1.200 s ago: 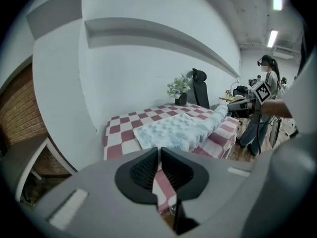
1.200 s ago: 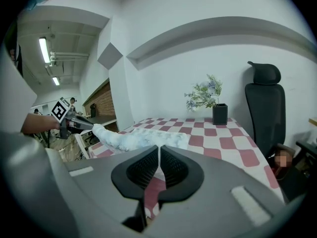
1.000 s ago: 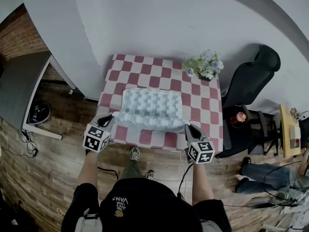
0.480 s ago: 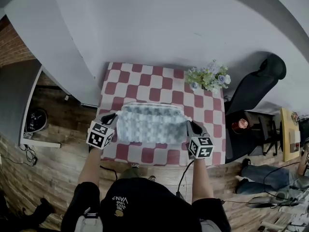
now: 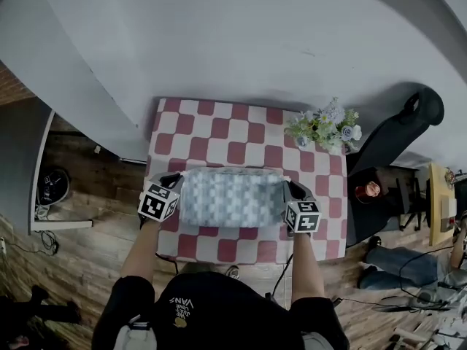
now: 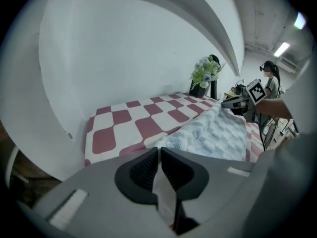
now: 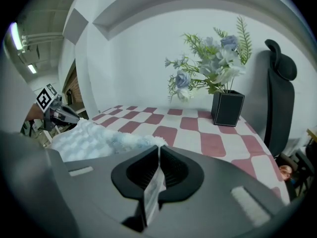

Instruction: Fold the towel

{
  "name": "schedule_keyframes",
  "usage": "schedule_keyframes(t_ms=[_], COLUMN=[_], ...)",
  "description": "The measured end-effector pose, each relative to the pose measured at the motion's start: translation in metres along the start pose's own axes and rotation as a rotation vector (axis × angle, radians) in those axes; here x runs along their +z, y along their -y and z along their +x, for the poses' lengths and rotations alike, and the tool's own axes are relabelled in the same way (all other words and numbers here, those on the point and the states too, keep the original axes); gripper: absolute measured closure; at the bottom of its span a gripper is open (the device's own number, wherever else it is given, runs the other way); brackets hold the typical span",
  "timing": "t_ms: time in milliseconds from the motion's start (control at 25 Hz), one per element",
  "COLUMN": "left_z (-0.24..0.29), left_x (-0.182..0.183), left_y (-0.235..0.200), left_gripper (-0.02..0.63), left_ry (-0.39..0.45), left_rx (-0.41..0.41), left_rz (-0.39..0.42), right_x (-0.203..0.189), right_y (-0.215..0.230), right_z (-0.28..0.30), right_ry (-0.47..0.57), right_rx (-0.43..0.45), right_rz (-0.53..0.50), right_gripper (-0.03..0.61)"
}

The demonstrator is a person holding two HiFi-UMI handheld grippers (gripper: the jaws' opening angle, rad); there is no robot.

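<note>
Left tool [image 5: 174, 182]: you are pinching the towel [image 5: 231, 197] at its nine o'clock edge.
Right tool [image 5: 287, 189]: you are clamping its three o'clock edge.
Desk [image 5: 219, 122]: the towel is stretching over it.

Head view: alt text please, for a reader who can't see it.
Seen from above, a person holds a pale towel stretched between the left claw and right claw, each shut on one end, over a red-and-white checked table. A pot of flowers stands at the table's far right corner, a black chair beyond.
</note>
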State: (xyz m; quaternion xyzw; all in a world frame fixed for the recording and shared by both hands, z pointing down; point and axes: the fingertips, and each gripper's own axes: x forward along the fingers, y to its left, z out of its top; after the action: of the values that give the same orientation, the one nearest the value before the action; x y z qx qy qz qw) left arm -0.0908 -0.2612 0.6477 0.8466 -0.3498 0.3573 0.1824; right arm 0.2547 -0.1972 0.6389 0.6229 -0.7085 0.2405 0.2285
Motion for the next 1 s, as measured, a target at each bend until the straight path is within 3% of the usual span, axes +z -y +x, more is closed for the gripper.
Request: schedule_keyframes(t_ms=[320, 560, 1000], left_z=[0.027, 0.018, -0.027], left_x=[-0.011, -0.011, 0.002], left_y=[-0.009, -0.023, 0.0], left_gripper=[0.587, 0.447, 0.425], left_ry=[-0.047, 0.011, 0.166], left_rx=[0.024, 0.09, 0.136], left_rz=[-0.032, -0.065, -0.006], right_x=[-0.011, -0.013, -0.008], right_y=[0.003, 0.019, 0.016], right_z=[0.027, 0.02, -0.039], right_ry=[-0.06, -0.046, 0.094], right_rx=[-0.062, -0.131, -0.167], right_rz=[0.01, 0.096, 0.176], right_gripper=[0.555, 0.439, 0.427])
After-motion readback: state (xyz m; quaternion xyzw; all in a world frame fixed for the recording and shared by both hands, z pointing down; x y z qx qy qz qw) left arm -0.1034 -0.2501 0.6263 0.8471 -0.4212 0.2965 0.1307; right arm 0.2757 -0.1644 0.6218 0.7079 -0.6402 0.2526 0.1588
